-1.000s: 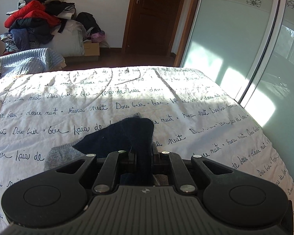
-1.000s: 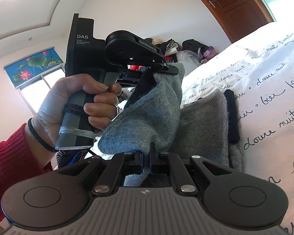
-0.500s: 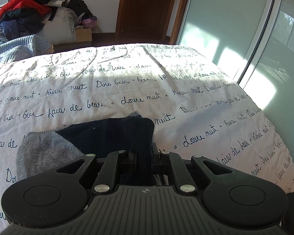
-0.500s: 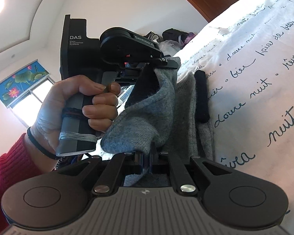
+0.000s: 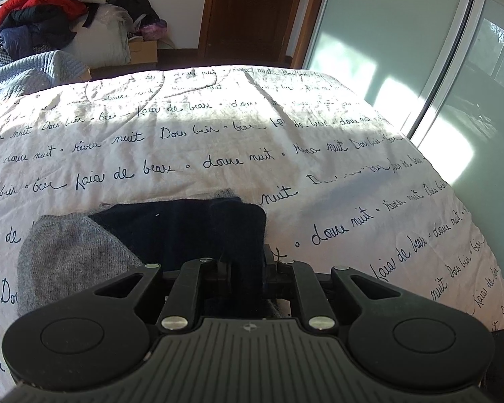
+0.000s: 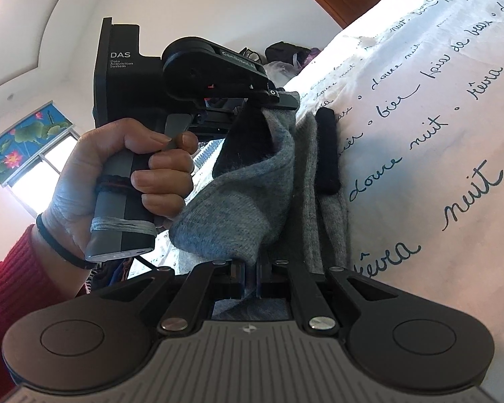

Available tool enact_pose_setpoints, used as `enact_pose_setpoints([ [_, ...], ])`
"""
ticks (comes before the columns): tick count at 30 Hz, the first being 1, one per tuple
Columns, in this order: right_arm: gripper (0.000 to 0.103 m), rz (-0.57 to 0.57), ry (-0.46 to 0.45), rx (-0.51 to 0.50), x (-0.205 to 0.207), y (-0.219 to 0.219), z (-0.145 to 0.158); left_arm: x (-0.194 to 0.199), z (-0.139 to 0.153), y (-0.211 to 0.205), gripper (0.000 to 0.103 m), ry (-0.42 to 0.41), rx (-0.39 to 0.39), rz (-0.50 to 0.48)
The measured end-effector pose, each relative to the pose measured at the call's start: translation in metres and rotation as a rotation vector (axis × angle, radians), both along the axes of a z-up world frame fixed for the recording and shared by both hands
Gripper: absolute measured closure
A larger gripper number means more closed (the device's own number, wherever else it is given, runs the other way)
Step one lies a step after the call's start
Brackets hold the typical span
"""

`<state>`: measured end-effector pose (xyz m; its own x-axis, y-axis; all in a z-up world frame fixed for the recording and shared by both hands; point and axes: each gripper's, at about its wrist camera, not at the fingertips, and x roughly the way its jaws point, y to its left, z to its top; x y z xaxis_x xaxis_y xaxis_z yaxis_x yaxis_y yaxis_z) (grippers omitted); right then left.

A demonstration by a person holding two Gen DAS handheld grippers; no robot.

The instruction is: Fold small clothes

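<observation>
A small grey knitted garment with dark navy parts (image 5: 184, 228) lies partly on the white bedspread (image 5: 218, 127) with script lettering. My left gripper (image 5: 247, 268) is shut on its dark navy edge, close above the bed. In the right wrist view my right gripper (image 6: 250, 275) is shut on the grey part of the garment (image 6: 238, 208). The left gripper (image 6: 279, 100) shows there too, held by a hand, pinching the cloth a short way ahead. The garment hangs folded between the two grippers; a dark cuff (image 6: 326, 151) rests on the bed.
A pile of clothes and bags (image 5: 50, 16) sits at the back left beyond the bed, beside a wooden door (image 5: 252, 10). Glass sliding doors (image 5: 420, 67) run along the bed's right side. A quilted blue cover (image 5: 27, 70) lies at the far left.
Both grippers, still holding the garment, have come lower and closer to the bedspread. More of the grey and navy cloth now lies spread on the bed.
</observation>
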<state>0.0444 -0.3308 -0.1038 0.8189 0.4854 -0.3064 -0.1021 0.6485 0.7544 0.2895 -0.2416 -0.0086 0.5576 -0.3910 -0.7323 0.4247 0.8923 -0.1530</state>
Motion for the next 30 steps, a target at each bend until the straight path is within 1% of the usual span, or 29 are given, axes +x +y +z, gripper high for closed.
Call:
enact_pose_setpoints([
  [8, 0.097, -0.006, 0.012, -0.003, -0.001, -0.001, -0.001, -0.005, 0.001, -0.002, 0.086, 0.006, -0.002, -0.007],
  [11, 0.097, -0.009, 0.017, -0.002, -0.001, -0.002, -0.003, -0.008, 0.003, 0.0, 0.085, -0.005, 0.001, -0.009],
  [12, 0.097, -0.01, 0.019, -0.003, -0.001, -0.002, -0.003, -0.009, 0.005, 0.002, 0.084, -0.016, 0.007, -0.007],
  [15, 0.097, -0.01, 0.023, -0.004, -0.001, -0.002, -0.004, -0.017, 0.012, 0.01, 0.071, -0.06, 0.023, -0.009],
  [17, 0.096, -0.011, 0.027, -0.001, 0.0, -0.002, -0.004, -0.025, 0.016, 0.02, 0.056, -0.089, 0.03, -0.01],
  [20, 0.095, -0.015, 0.039, 0.007, 0.001, -0.003, -0.006, -0.042, 0.021, 0.04, 0.046, -0.137, 0.053, -0.013],
  [21, 0.095, -0.015, 0.042, 0.012, 0.002, -0.004, -0.007, -0.049, 0.022, 0.047, 0.044, -0.154, 0.064, -0.017],
  [23, 0.095, -0.01, 0.049, 0.019, 0.004, -0.004, -0.007, -0.065, 0.022, 0.062, 0.038, -0.193, 0.088, -0.021],
  [26, 0.094, -0.015, 0.061, 0.009, 0.008, -0.003, -0.007, -0.088, 0.018, 0.085, 0.032, -0.236, 0.11, -0.015],
  [30, 0.092, -0.024, 0.076, 0.022, 0.013, -0.007, -0.006, -0.117, 0.007, 0.11, 0.03, -0.267, 0.133, -0.021],
])
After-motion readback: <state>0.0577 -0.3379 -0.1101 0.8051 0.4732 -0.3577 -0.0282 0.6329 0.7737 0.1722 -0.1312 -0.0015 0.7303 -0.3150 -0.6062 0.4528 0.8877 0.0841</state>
